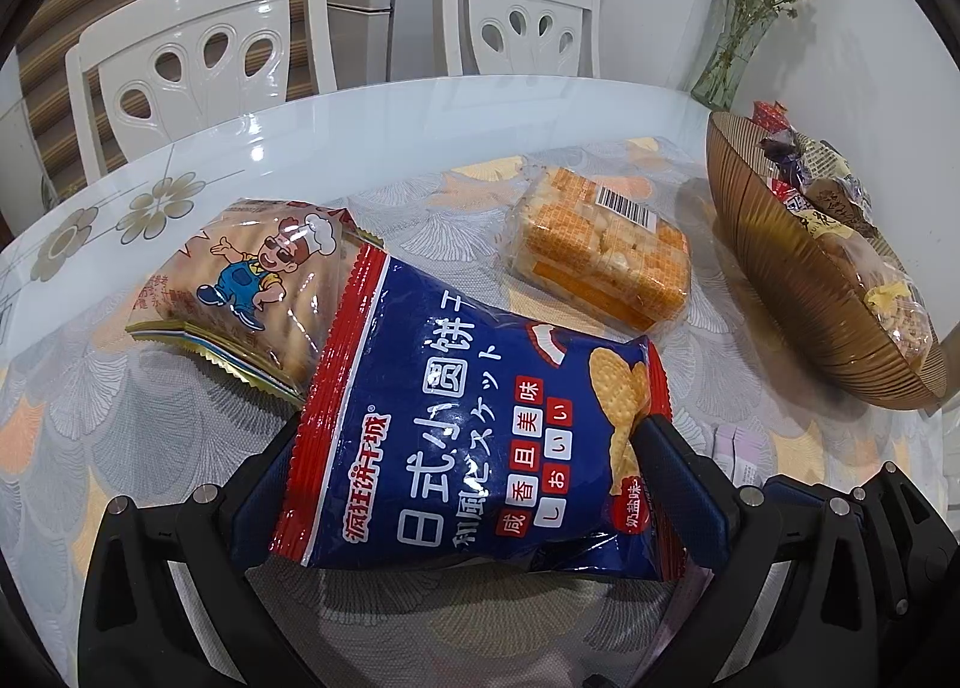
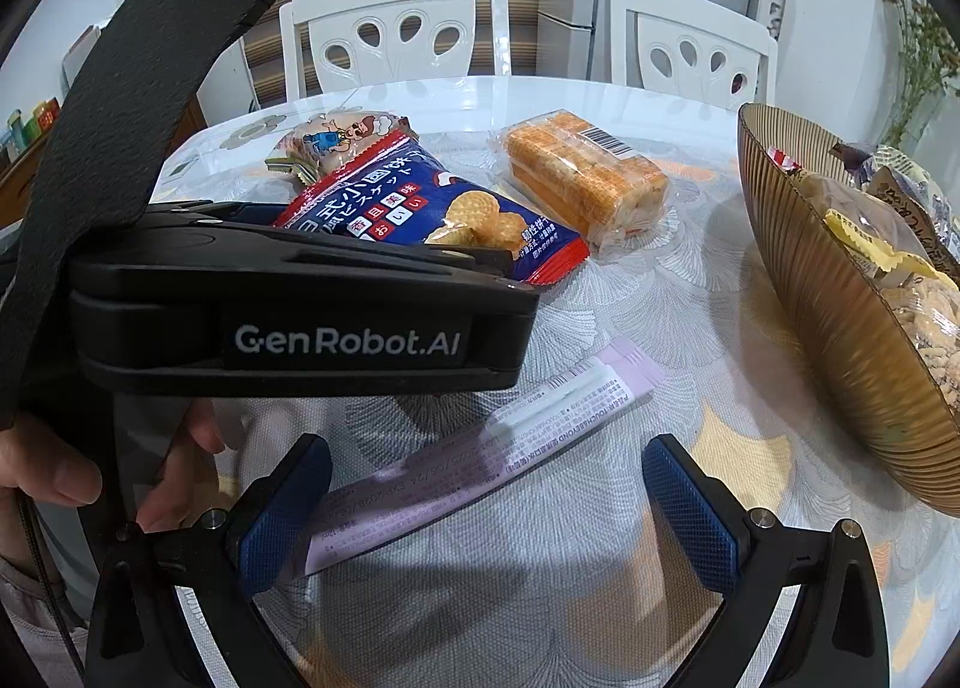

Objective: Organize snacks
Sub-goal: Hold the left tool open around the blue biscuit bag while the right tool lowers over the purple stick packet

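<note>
The blue biscuit bag (image 1: 474,436) is clamped between the fingers of the left gripper (image 1: 462,466), its glossy foil crumpled at the pads and its red serrated edges sticking out on both sides. The far corner of the bag is rested on a clear cartoon-chef biscuit packet (image 1: 252,280), which is laid flat on the table (image 1: 372,118) just behind it. Beyond the gripper, apart from the bag, a transparent wafer pack (image 1: 600,250) with a barcode label is seen; its contents are blocky and orange-checked. To the right, an amber ribbed bowl (image 1: 798,292) is filled with wrapped snacks.

In the right wrist view, the right gripper (image 2: 486,508) is held wide apart, with nothing gripped. A long, flat, pale lilac sachet (image 2: 468,454) is laid diagonally on the patterned tablecloth (image 2: 690,298) between the blue textured pads (image 2: 690,514); its near end is just beside the left pad, though contact cannot be told. The left gripper's black body, marked GenRobot.AI, is seen at the left with the blue bag in its grasp. The tabletop is glossy and white, with a fan-patterned cloth spread over it.
</note>
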